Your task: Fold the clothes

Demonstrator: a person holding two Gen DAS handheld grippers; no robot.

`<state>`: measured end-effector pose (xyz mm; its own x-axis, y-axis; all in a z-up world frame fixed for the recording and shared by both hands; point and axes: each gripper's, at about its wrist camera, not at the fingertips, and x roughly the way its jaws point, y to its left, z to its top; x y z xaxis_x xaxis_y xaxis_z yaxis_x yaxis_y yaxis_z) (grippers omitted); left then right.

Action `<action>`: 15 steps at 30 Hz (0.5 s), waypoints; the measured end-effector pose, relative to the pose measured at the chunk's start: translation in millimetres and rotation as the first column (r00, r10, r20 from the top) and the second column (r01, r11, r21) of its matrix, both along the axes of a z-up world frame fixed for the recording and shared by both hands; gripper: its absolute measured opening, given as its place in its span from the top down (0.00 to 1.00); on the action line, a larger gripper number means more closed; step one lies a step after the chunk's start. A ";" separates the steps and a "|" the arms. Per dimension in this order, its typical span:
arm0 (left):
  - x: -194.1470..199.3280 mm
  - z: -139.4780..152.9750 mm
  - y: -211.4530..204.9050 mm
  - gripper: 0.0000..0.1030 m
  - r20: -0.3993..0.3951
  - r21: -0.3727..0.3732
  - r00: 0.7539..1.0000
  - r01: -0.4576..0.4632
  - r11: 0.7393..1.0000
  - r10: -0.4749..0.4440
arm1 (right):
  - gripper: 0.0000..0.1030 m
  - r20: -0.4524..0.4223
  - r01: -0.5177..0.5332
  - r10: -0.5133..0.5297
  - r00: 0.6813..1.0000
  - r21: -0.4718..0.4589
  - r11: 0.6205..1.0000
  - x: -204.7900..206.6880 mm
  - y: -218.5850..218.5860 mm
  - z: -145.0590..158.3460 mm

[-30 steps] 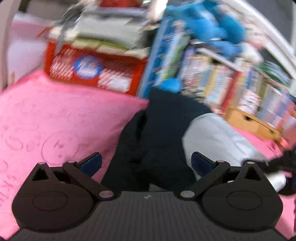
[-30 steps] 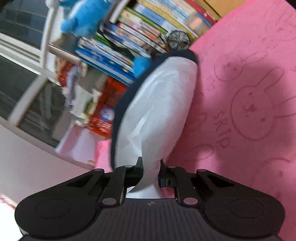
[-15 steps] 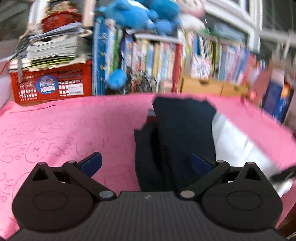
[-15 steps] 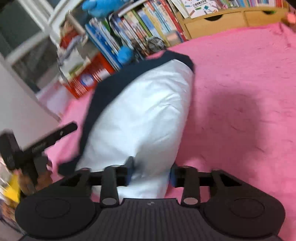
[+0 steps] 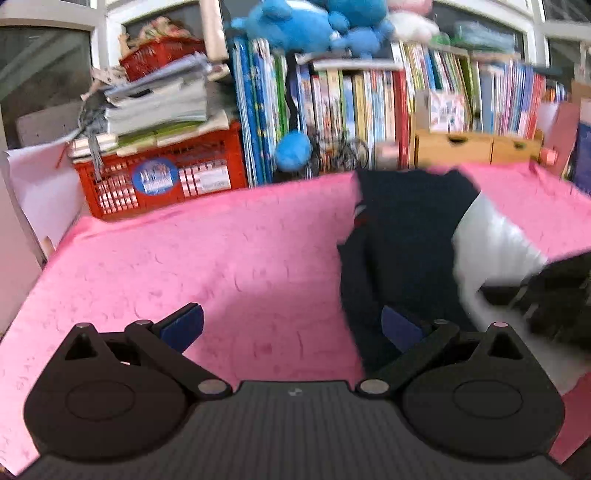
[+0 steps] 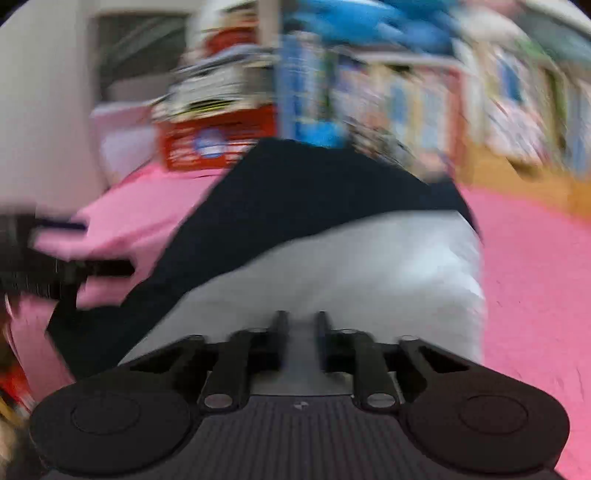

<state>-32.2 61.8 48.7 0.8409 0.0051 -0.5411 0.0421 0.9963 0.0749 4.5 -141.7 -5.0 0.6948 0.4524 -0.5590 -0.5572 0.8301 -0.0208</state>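
A navy and white garment (image 5: 410, 251) lies on the pink blanket (image 5: 221, 251); its white part (image 5: 495, 243) is to the right. My left gripper (image 5: 291, 325) is open and empty, low over the blanket, its right pad at the garment's left edge. In the right wrist view, which is blurred, my right gripper (image 6: 301, 325) is shut on the white part of the garment (image 6: 351, 269), with the navy part (image 6: 295, 192) stretching away. The right gripper shows dark at the right of the left wrist view (image 5: 554, 295).
A red crate (image 5: 162, 177) with stacked papers stands at the back left. A row of books (image 5: 369, 110) and a wooden drawer box (image 5: 472, 147) line the back edge. Blue plush toys (image 5: 314, 26) sit on top. The left gripper shows blurred in the right wrist view (image 6: 44, 254).
The left gripper has shifted left, so the garment sits further right in its view. The right gripper has swung round with the white part in it and is moving fast.
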 end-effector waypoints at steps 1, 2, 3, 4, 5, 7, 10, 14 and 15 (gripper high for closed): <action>2.2 6.9 -2.5 0.00 0.017 -0.008 1.000 0.015 1.000 -0.015 | 0.95 0.023 -0.021 0.021 1.000 -0.023 1.000 -9.1 10.1 0.4; 5.1 12.8 -6.8 0.00 0.036 -0.012 0.999 0.033 0.999 -0.032 | 0.95 0.024 -0.027 0.027 0.999 -0.021 0.999 -11.1 16.0 0.4; 9.7 15.9 -13.5 0.00 0.051 -0.013 0.997 0.051 0.999 -0.051 | 0.95 0.021 -0.029 0.030 0.999 -0.014 0.999 -11.2 21.0 0.2; 14.9 17.7 -21.3 0.00 0.064 -0.013 0.996 0.070 0.997 -0.069 | 0.95 0.011 -0.038 0.038 0.999 0.009 0.999 -11.1 20.0 0.0; 20.2 19.4 -29.1 0.00 0.077 -0.013 0.993 0.089 0.996 -0.088 | 0.95 0.000 -0.047 0.047 0.999 0.035 0.998 -10.9 17.4 -0.3; 33.3 13.8 -45.8 0.00 0.058 -0.008 0.992 0.116 0.993 -0.116 | 0.95 -0.027 -0.062 0.065 0.998 0.096 0.993 -11.6 9.2 0.2; 44.4 -18.3 -60.9 0.00 -0.029 0.039 0.992 0.124 0.992 -0.122 | 0.92 -0.086 -0.076 0.097 0.992 0.221 0.972 -10.6 -25.2 1.6; 37.2 -47.0 -53.9 0.00 -0.010 -0.002 0.992 0.122 0.992 -0.122 | 0.70 -0.168 0.039 0.029 0.985 0.382 0.923 -10.9 -94.3 9.5; 36.7 -48.5 -51.4 0.00 -0.008 -0.019 0.993 0.120 0.993 -0.120 | 0.65 -0.166 0.083 -0.018 0.986 0.393 0.916 -10.3 -107.5 17.4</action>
<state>4.5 10.4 0.2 0.8300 -0.1056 -0.5476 0.1619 0.9853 0.0553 -5.8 -249.2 12.4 0.6414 0.6265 -0.4428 -0.4839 0.7782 0.4003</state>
